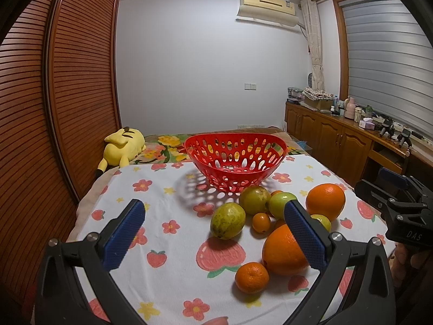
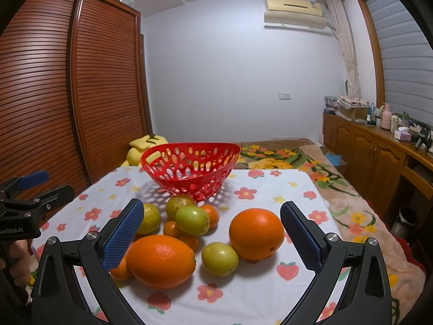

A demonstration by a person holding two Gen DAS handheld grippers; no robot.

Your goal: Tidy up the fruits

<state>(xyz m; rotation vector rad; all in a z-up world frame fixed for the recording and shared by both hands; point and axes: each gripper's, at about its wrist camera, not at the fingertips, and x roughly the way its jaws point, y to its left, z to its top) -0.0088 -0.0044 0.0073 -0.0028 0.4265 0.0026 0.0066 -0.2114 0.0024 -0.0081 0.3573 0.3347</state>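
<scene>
Pretty evenly lit room, soft cool indoor light from overhead, nothing blown out. The red basket [image 1: 235,162] throws a dotted shadow to its left onto the flowery tablecloth [image 1: 173,279], and the fruit shadows are short and soft. Heavy fisheye bending: the wardrobe [image 1: 54,86] slats bow hard, corners go black. Focus is decent, slightly mushy toward the edges.

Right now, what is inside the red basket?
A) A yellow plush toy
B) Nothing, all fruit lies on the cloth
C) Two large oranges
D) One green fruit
B: the red basket shows only its own perforated walls and floor, while the oranges and green fruits sit on the flowered cloth in front of it, and both the left gripper and right gripper are open and hold nothing.
</scene>
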